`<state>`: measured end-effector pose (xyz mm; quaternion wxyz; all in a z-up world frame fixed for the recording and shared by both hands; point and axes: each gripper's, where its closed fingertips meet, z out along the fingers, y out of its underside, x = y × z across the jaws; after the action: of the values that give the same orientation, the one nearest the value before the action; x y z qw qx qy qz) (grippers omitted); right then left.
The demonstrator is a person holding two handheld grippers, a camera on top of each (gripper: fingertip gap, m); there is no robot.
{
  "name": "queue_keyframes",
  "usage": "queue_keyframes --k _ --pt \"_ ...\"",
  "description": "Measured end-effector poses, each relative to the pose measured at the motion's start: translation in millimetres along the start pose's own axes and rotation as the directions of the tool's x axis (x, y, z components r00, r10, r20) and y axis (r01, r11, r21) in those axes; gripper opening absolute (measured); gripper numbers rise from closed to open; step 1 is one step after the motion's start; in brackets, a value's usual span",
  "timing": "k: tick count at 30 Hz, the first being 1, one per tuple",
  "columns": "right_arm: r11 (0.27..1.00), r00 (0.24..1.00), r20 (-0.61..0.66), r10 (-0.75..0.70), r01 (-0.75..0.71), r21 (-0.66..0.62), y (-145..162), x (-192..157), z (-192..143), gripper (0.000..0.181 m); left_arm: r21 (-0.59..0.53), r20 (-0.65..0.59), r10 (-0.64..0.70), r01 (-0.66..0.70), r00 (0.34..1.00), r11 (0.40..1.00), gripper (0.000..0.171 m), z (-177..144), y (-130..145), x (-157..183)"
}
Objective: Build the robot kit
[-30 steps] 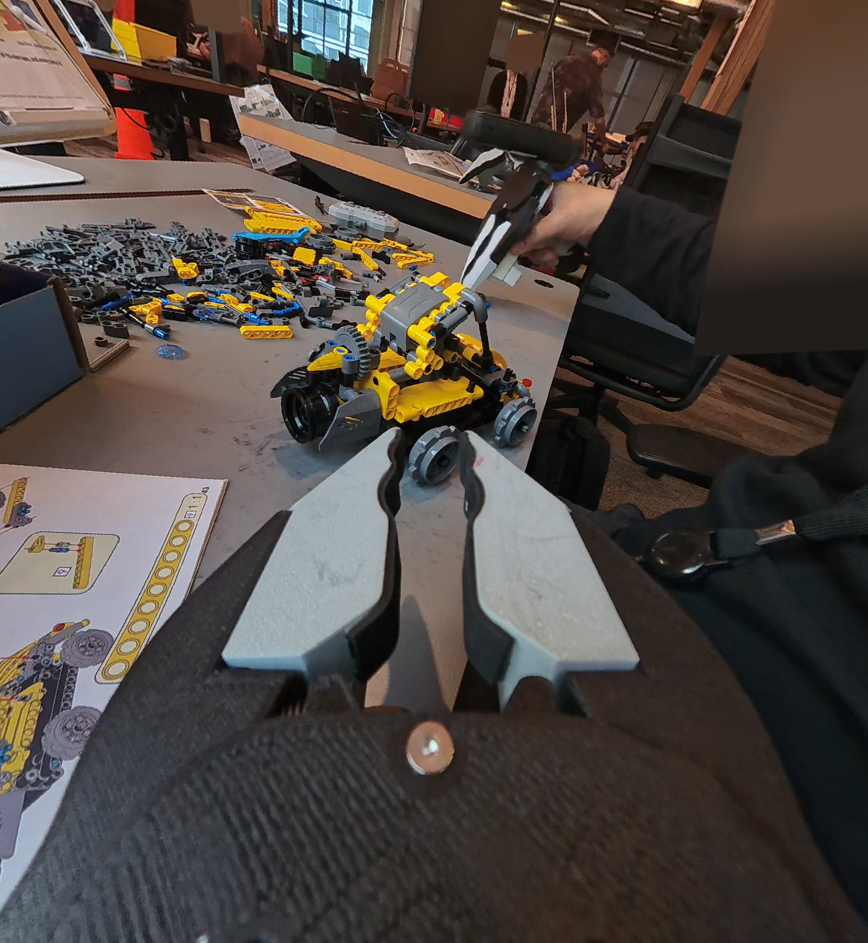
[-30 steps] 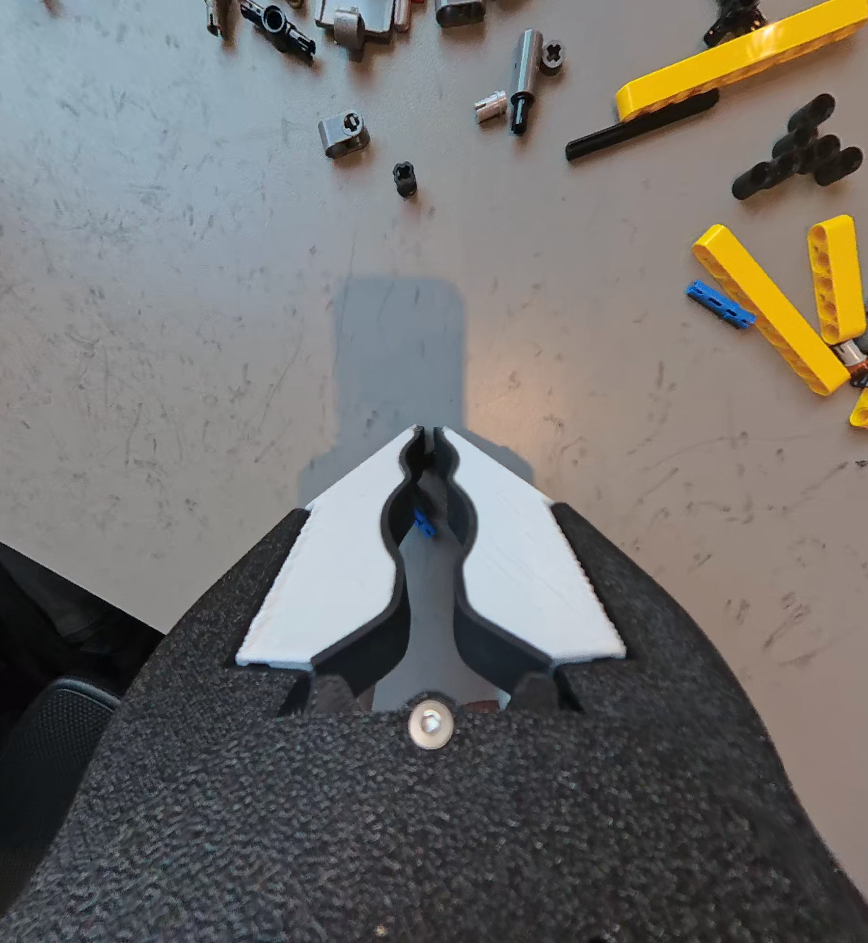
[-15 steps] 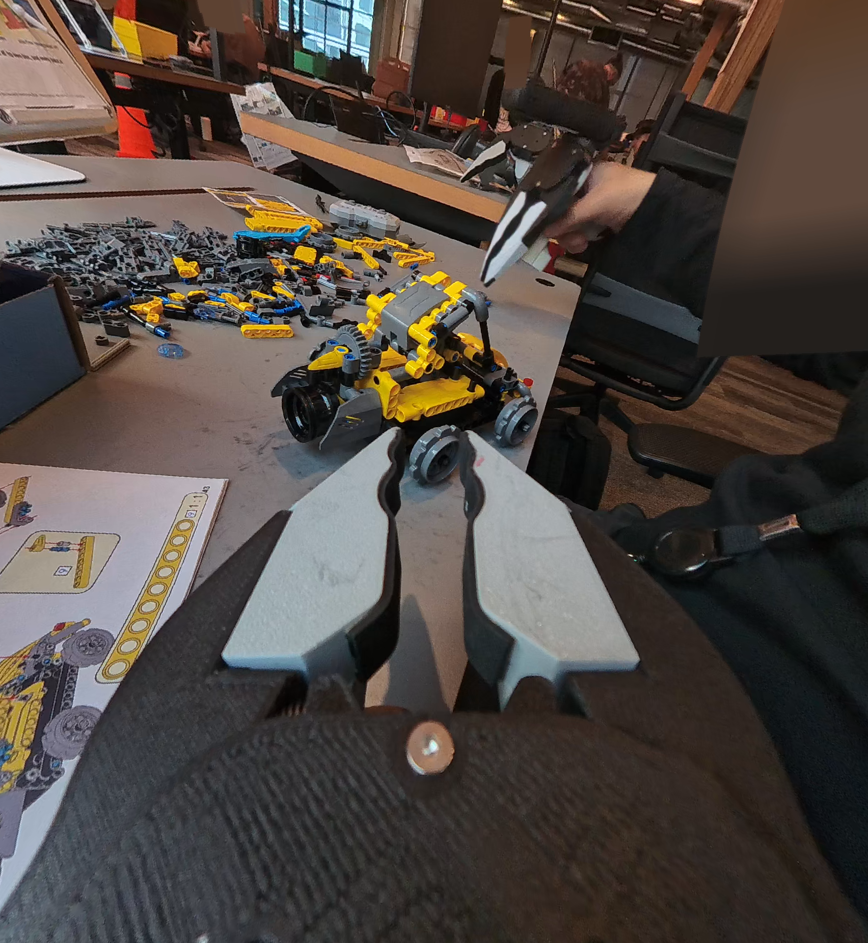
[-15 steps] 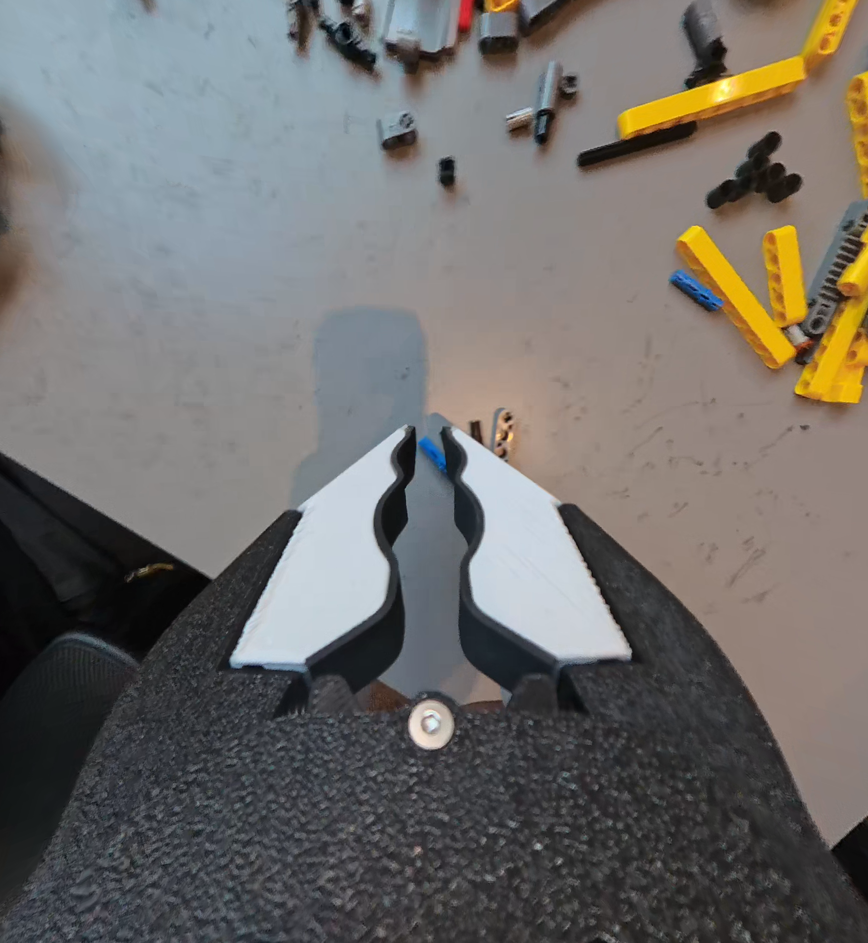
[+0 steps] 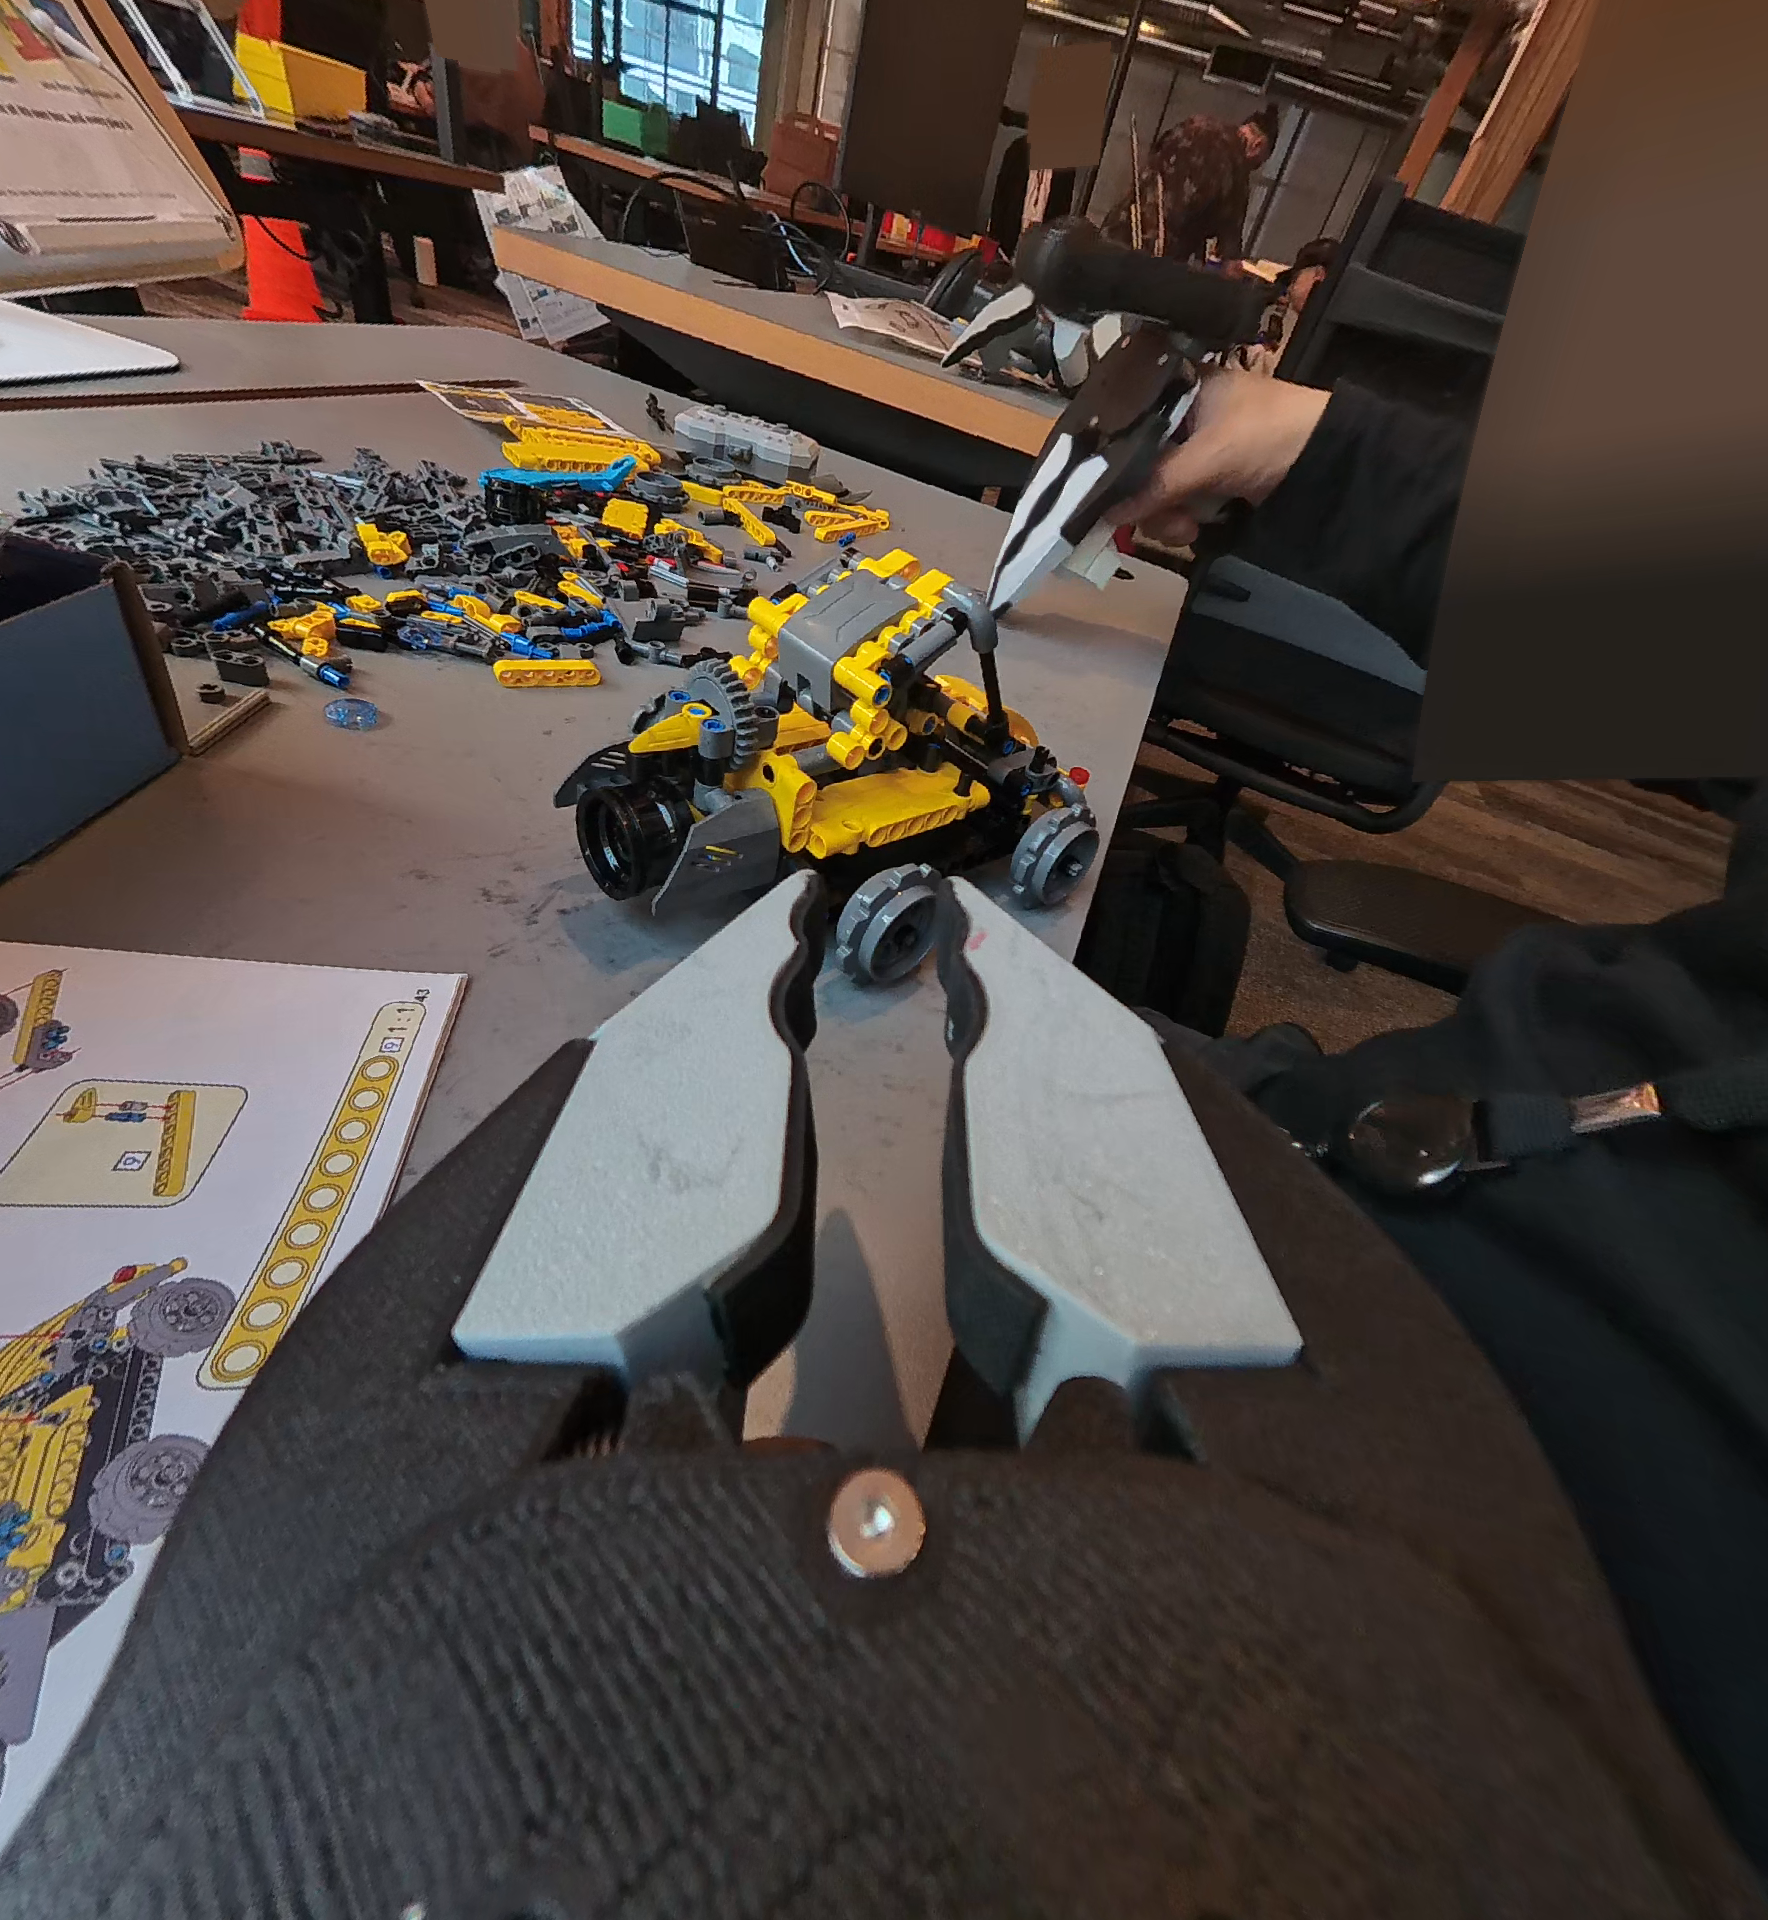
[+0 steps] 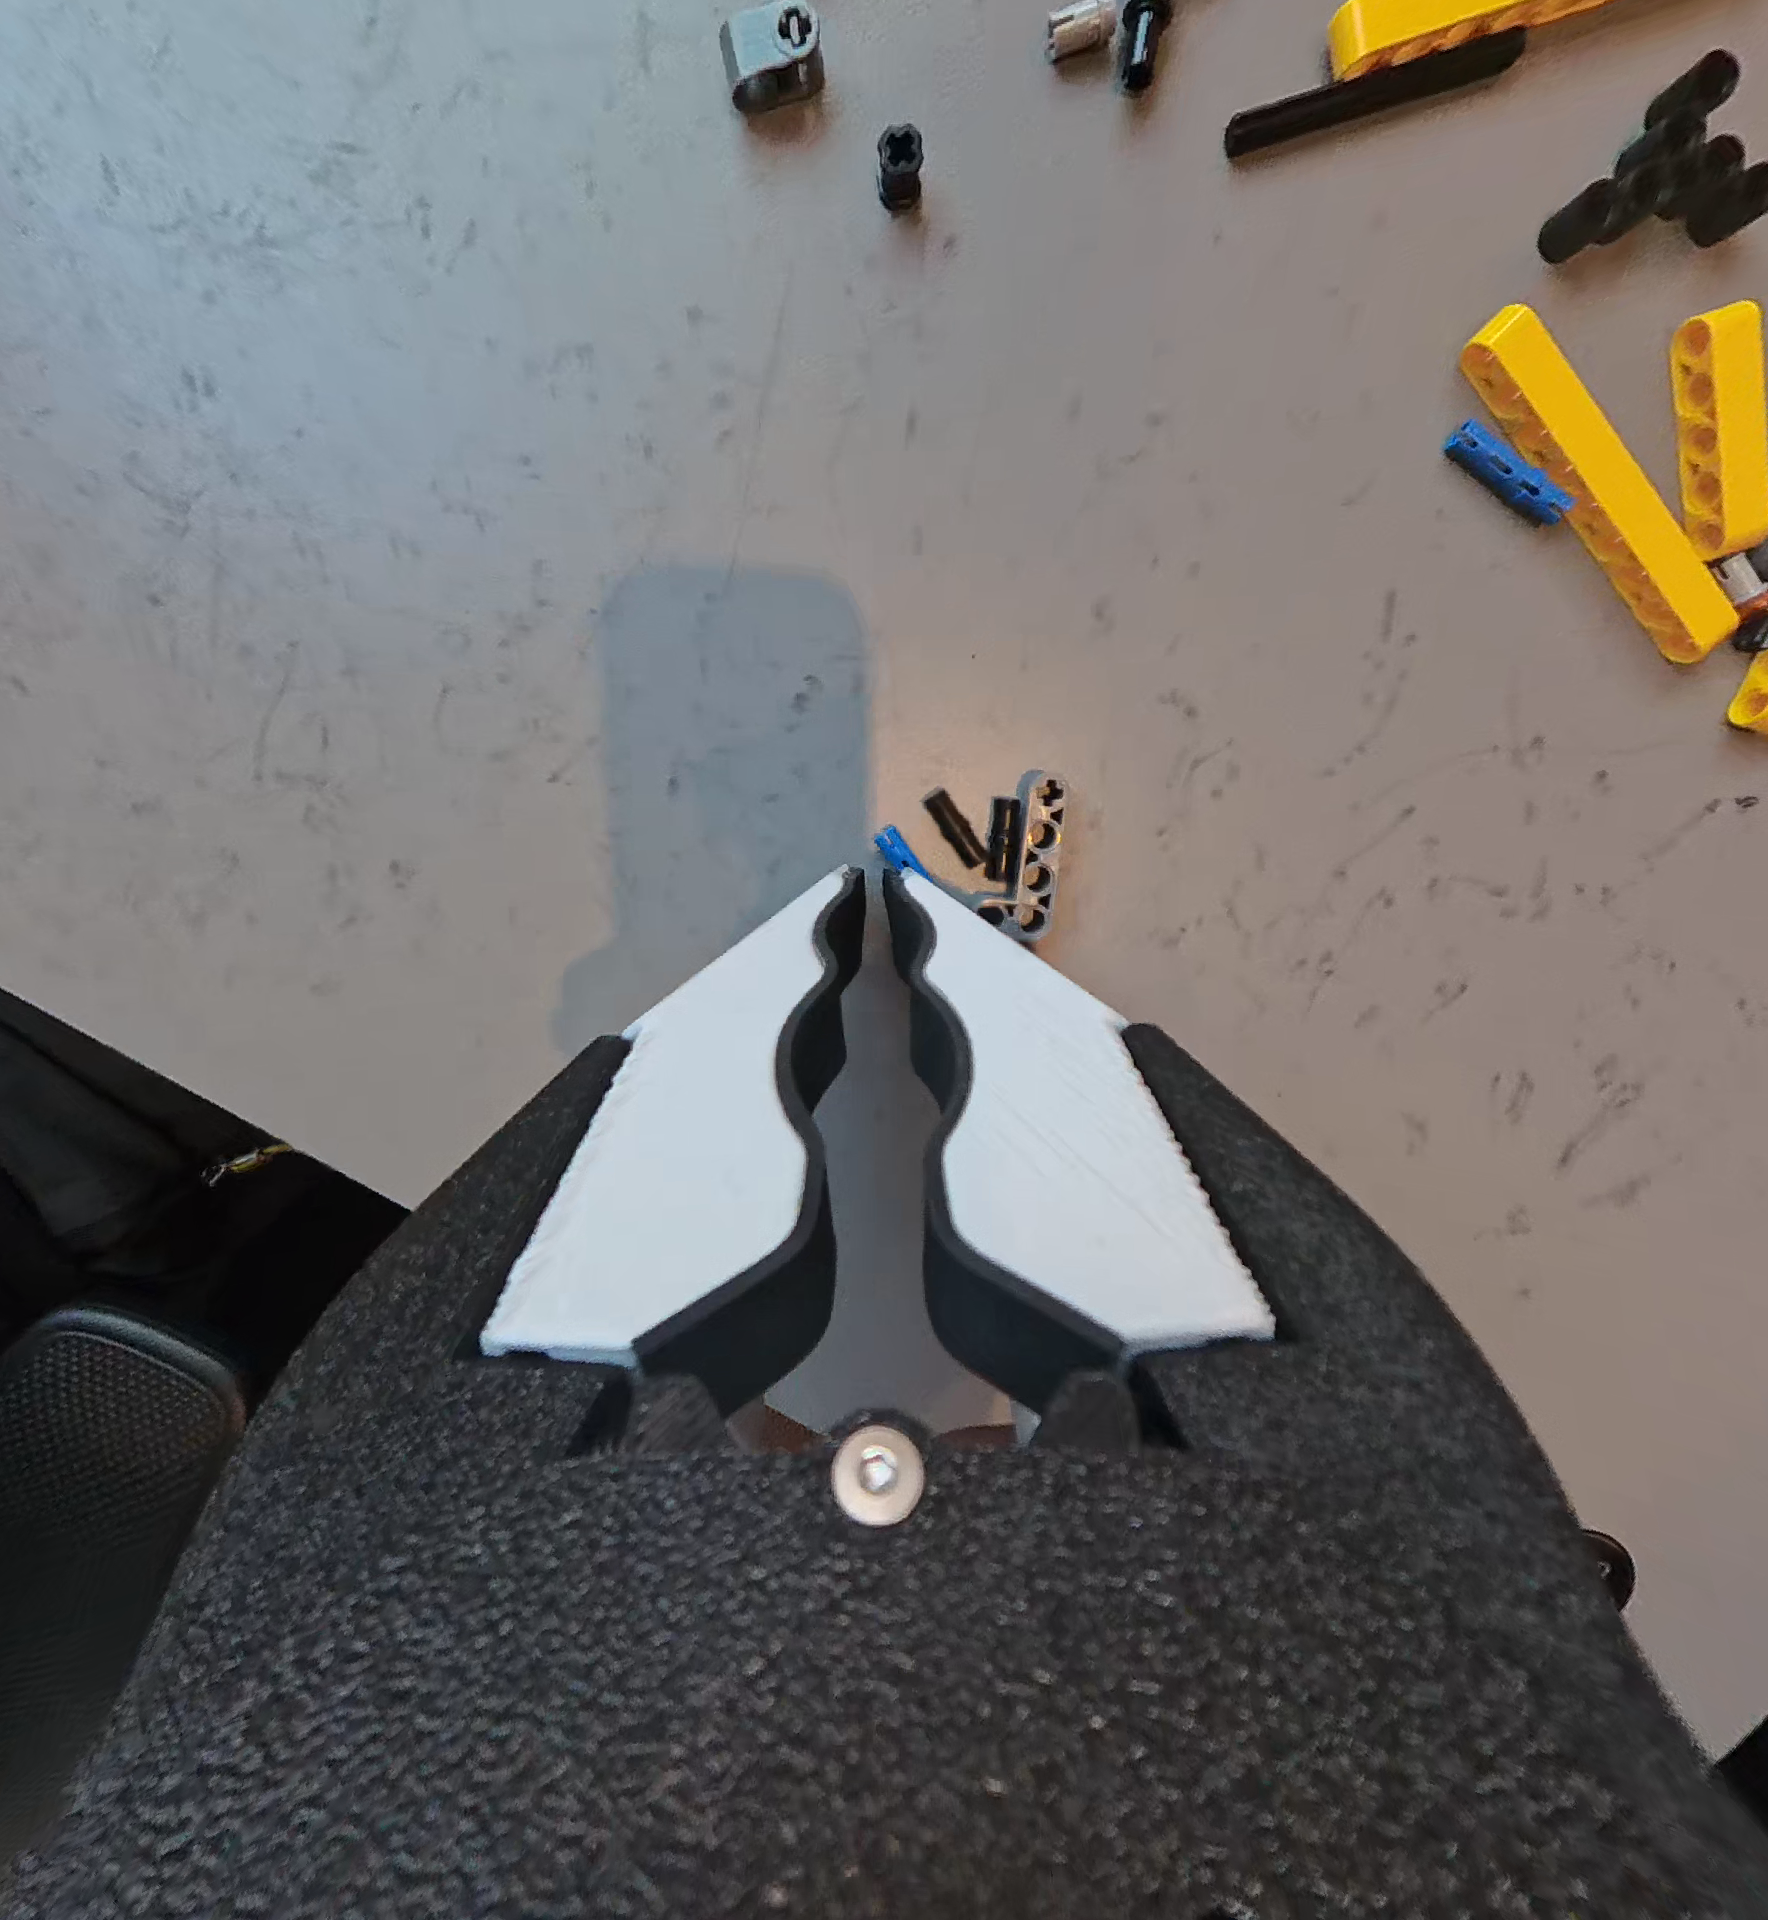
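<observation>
My left gripper [image 5: 878, 906] is open and empty, low over the grey table [image 5: 360, 831], its tips just short of a grey wheel [image 5: 890, 925] of the yellow and black brick vehicle [image 5: 838, 748]. My right gripper [image 6: 872, 881] is shut with only a sliver between the tips and nothing seen in it. A small blue pin [image 6: 895, 847] lies on the table right at its tips, beside two black pins [image 6: 953, 826] and a short grey beam [image 6: 1041, 862]. In the left wrist view the right gripper [image 5: 1005, 597] points down just behind the vehicle.
A heap of loose grey, yellow and blue pieces [image 5: 340, 561] covers the far table. A printed building booklet [image 5: 132, 1143] lies at the left, with a dark box [image 5: 18, 707] behind it. Yellow beams [image 6: 1586, 488] and black connectors [image 6: 1669, 166] lie right of my right gripper. The table edge and a chair [image 6: 59, 1455] are close.
My right gripper rose and opened half a second ago, and has now come back down towards the table and shut. My left gripper has not moved.
</observation>
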<state>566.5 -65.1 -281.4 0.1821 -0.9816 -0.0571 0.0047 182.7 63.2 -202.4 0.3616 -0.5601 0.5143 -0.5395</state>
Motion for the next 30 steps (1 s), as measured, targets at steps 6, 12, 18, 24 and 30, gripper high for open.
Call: queue_keyframes --k 6,12,18,24,30 --pt "0.963 1.0 0.021 -0.01 0.004 0.269 -57 -33 -19 0.007 0.027 0.006 0.032 -0.032 0.999 0.999 0.017 -2 -3 2" --pt "0.823 1.0 -0.014 -0.018 0.023 0.568 -120 -72 -15 0.013 0.033 0.006 0.036 -0.036 0.999 0.999 0.017 -3 -3 3" --pt "0.656 0.997 -0.037 0.07 -0.018 0.755 -133 -69 -20 0.012 0.023 0.003 0.059 -0.059 0.998 0.998 0.017 -2 -1 5" --pt "0.578 0.998 0.006 0.059 -0.039 0.815 -131 -70 -32 0.012 0.021 0.001 0.055 -0.055 0.998 0.998 0.018 -2 -1 5" --pt "0.481 0.989 -0.088 0.117 0.021 0.876 -129 -62 -52 0.011 0.021 0.0 0.051 -0.051 0.999 0.998 0.017 -2 -1 5"
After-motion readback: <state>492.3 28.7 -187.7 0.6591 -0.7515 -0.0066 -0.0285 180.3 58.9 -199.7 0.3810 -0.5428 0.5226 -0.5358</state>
